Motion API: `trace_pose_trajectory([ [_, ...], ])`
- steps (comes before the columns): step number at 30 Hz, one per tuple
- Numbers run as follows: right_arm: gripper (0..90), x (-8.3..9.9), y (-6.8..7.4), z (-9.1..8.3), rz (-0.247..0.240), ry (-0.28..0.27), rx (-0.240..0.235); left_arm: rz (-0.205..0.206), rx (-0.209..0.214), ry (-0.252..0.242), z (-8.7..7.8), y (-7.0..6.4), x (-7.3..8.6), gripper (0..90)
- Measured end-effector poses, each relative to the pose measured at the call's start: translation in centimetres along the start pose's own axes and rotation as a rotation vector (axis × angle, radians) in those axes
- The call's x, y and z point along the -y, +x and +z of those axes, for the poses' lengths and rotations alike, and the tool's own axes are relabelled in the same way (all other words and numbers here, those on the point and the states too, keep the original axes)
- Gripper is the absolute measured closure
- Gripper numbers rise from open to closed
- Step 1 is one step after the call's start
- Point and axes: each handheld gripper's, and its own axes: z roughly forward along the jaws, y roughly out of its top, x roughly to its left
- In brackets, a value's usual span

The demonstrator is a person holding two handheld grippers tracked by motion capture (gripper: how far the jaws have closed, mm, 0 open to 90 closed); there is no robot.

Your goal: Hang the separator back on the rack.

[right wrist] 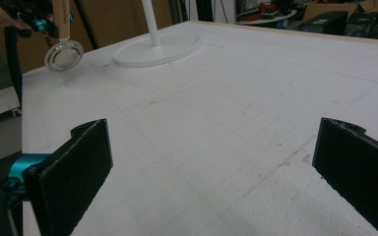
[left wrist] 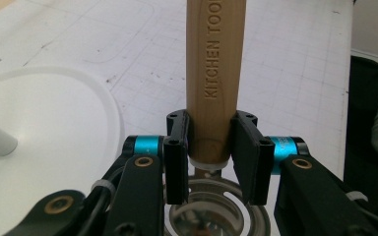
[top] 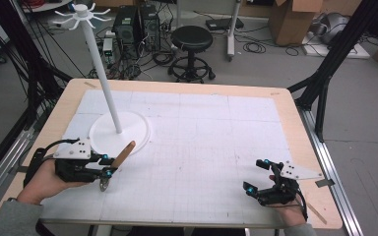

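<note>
Kitchen tool (left wrist: 212, 73) is pinched low on its stiff wooden handle by the left gripper (left wrist: 211, 147) — light, metal-ringed end dangling — while the right gripper (right wrist: 211, 172), lower right, gapes empty.

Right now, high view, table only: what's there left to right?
left gripper shut on the wooden-handled kitchen tool → white stand's round base → bare gridded mat → right gripper, open, holding nothing.

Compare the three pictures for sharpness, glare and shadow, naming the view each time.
High view: even light, soft focus, faint shadow beside the white stand. Left gripper view: the wooden handle with its lettering is sharp; the metal ring below it is blurred and reflective. Right gripper view: the right gripper jaws are dark and blurred, while the table is brighter farther off.
</note>
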Motion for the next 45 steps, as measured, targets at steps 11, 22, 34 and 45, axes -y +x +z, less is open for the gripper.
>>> trace_pose_trajectory([
  [11, 0.7, 0.0, 0.0, 0.0, 0.003, 0.003, -0.002, -0.07, -0.058, -0.105, -0.9, 0.2, 0.3, 68.6],
  [22, 0.7, 0.0, 0.1, 0.1, 0.0, 0.002, -0.004, -0.127, -0.133, -0.204, -1.6, 0.2, 0.9, 68.6],
  [34, 0.7, 0.0, 0.0, 0.2, 0.0, 0.004, -0.006, -0.158, -0.217, -0.269, -1.9, -0.1, 1.1, 68.5],
  [45, 0.7, 0.0, 0.0, 0.2, 0.003, 0.005, -0.006, -0.176, -0.277, -0.332, -2.8, -0.3, 1.2, 68.5],
])
